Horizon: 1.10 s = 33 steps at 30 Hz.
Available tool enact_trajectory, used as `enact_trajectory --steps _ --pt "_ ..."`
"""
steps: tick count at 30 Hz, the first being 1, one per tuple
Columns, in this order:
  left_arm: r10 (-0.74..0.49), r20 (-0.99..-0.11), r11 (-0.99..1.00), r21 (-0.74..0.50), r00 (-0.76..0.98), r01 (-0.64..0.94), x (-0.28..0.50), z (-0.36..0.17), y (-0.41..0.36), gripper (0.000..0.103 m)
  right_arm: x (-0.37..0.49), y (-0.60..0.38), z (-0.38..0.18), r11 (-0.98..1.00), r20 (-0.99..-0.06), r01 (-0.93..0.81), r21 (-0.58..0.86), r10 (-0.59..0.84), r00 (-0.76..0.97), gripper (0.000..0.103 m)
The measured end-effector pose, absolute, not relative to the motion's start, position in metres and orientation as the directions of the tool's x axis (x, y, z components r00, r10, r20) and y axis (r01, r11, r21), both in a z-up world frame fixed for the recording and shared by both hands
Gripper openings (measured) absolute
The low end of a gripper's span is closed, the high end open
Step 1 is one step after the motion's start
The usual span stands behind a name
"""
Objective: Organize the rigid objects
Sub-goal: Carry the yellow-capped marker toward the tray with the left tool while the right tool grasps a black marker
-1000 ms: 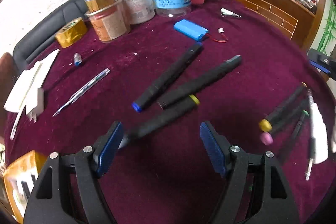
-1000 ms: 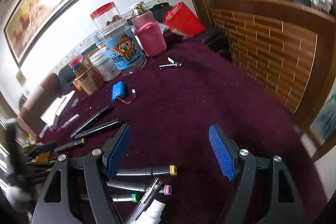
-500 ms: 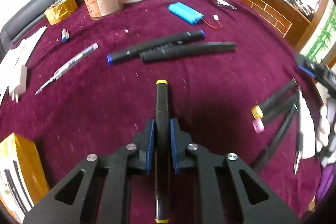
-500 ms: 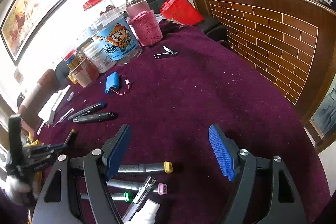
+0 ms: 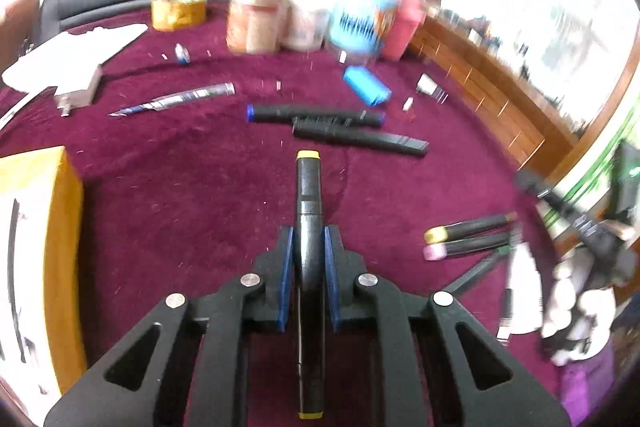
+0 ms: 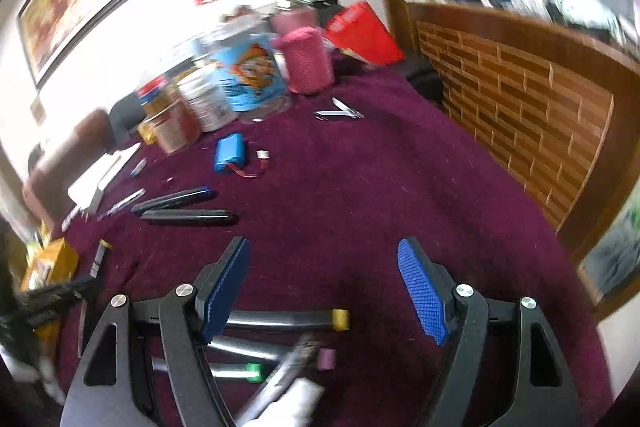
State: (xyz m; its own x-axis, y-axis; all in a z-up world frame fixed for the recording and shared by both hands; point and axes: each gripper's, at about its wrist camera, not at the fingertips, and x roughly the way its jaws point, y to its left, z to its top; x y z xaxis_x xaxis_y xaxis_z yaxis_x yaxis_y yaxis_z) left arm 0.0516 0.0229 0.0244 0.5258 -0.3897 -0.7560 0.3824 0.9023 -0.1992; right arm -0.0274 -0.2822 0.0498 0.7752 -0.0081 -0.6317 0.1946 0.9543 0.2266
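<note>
**Yellow-capped marker picked up off the cloth**

A second ago the left gripper (image 5: 308,247) stood wide open over the yellow-capped marker (image 5: 308,195), which lay slanted on the maroon tablecloth (image 5: 200,195) beside the two other black markers (image 5: 340,127). Now its blue pads (image 5: 286,267) are clamped on the barrel, and the marker points straight ahead along the fingers, away from that pair. The left camera's view has swung, showing more of the yellow box (image 5: 36,247) at the left, and the jars at the back are blurred.
</note>
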Motion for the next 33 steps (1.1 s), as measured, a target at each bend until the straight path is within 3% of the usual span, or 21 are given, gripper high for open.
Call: enact_trajectory --steps 7,14,18,26,33 --pt "-0.546 -0.584 0.838 -0.370 0.600 0.402 -0.013 0.077 0.078 0.012 0.020 -0.198 0.080 0.986 -0.713 -0.134 0.103 0.167 0.681 0.071" --pt "-0.539 -0.451 0.828 -0.440 0.712 0.347 -0.069 0.111 0.177 0.012 0.104 -0.162 0.045 0.976 -0.818 -0.210 -0.058 0.074 0.571 0.069" --pt "-0.423 -0.475 0.882 -0.410 0.772 0.231 -0.083 0.113 0.238 0.012 0.129 -0.143 0.027 0.961 -0.845 -0.249 -0.121 0.031 0.533 0.060" --pt "-0.254 -0.666 0.927 -0.375 0.701 -0.021 -0.052 0.065 0.317 0.012 0.131 -0.122 0.017 0.951 -0.872 -0.292 -0.101 0.056 0.486 0.013" --pt "-0.145 -0.782 0.948 -0.286 0.607 -0.142 -0.015 0.029 0.336 0.013 0.112 -0.136 0.028 0.973 -0.866 -0.222 0.069 0.168 0.470 0.013"
